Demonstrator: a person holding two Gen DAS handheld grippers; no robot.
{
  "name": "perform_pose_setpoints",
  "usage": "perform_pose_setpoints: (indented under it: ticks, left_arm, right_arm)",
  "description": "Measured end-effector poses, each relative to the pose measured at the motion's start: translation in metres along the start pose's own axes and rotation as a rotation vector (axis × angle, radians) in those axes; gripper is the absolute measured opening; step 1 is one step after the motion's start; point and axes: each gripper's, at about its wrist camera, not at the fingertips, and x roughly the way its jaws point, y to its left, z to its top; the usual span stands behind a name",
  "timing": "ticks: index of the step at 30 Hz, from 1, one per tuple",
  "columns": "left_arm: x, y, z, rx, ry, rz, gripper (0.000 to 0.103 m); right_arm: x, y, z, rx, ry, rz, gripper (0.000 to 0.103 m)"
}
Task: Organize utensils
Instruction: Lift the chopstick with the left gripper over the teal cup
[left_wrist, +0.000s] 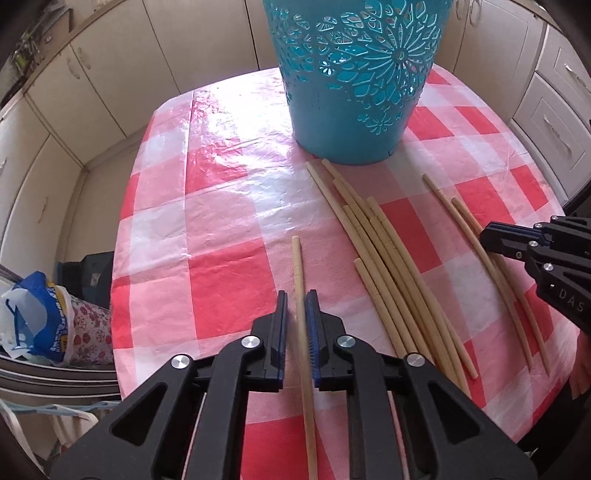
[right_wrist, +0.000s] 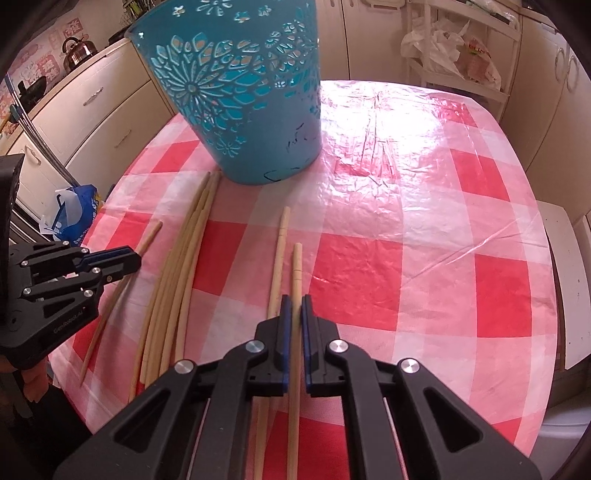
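Note:
A tall teal cut-out basket (left_wrist: 351, 92) (right_wrist: 236, 110) stands at the far side of the red-and-white checked tablecloth (left_wrist: 221, 221) (right_wrist: 406, 240). Several pale chopsticks (left_wrist: 380, 251) (right_wrist: 181, 266) lie in a loose bundle in front of it. My left gripper (left_wrist: 296, 301) (right_wrist: 137, 258) straddles a single chopstick (left_wrist: 296, 258) (right_wrist: 151, 232); a gap shows beside its left pad, so the jaws are open around it. My right gripper (right_wrist: 295, 304) (left_wrist: 484, 236) is shut on one chopstick (right_wrist: 297, 266) of a pair. The other one (right_wrist: 282, 236) lies just left of it, under the finger.
Cream cabinets (left_wrist: 92, 92) (right_wrist: 92, 110) surround the table. A blue and white plastic bag (left_wrist: 37, 317) (right_wrist: 70, 214) sits below the table's left edge. A kettle (right_wrist: 77, 50) stands on the counter and a rack with bags (right_wrist: 454, 51) at the back right.

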Motion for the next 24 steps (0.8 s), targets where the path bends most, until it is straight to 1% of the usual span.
perform_pose_setpoints:
  ticks: [1, 3, 4, 5, 8, 9, 11, 13, 16, 19, 22, 24]
  left_arm:
    - [0.001, -0.001, 0.001, 0.009, -0.005, 0.012, 0.017]
    - [0.001, -0.001, 0.001, 0.011, -0.019, 0.007, 0.014]
    - [0.001, 0.000, 0.001, 0.008, -0.017, -0.015, 0.005]
    - [-0.001, 0.000, 0.001, 0.002, -0.019, -0.019, 0.005]
    - [-0.025, 0.000, 0.002, -0.014, -0.104, -0.050, 0.005]
    - [-0.038, 0.002, 0.004, -0.028, -0.153, -0.060, 0.004]
    - [-0.072, 0.008, 0.011, -0.067, -0.291, -0.111, 0.005]
    - [-0.105, 0.014, 0.022, -0.094, -0.434, -0.140, 0.005]
    - [-0.145, 0.021, 0.044, -0.135, -0.628, -0.197, 0.005]
    - [-0.165, 0.022, 0.070, -0.152, -0.770, -0.216, 0.005]
    - [-0.171, 0.018, 0.096, -0.169, -0.872, -0.222, 0.005]
    - [-0.169, 0.017, 0.110, -0.189, -0.922, -0.213, 0.005]
  right_arm:
    - [0.000, 0.001, -0.001, -0.005, -0.002, -0.004, 0.006]
    - [0.001, 0.005, -0.001, -0.026, -0.007, -0.019, 0.006]
    - [0.001, 0.006, -0.002, -0.032, -0.010, -0.023, 0.006]
    - [0.001, 0.006, -0.002, -0.027, -0.011, -0.018, 0.006]
    - [-0.002, -0.001, -0.002, 0.022, -0.020, 0.026, 0.006]
    - [-0.004, -0.005, -0.002, 0.047, -0.027, 0.045, 0.006]
    - [-0.009, -0.014, 0.000, 0.104, -0.049, 0.083, 0.006]
    - [-0.013, -0.022, 0.001, 0.153, -0.070, 0.113, 0.006]
    - [-0.019, -0.028, 0.002, 0.199, -0.104, 0.134, 0.006]
    - [-0.024, -0.031, 0.004, 0.217, -0.133, 0.139, 0.006]
    - [-0.026, -0.031, 0.006, 0.226, -0.149, 0.149, 0.006]
    - [-0.025, -0.033, 0.007, 0.235, -0.149, 0.158, 0.006]
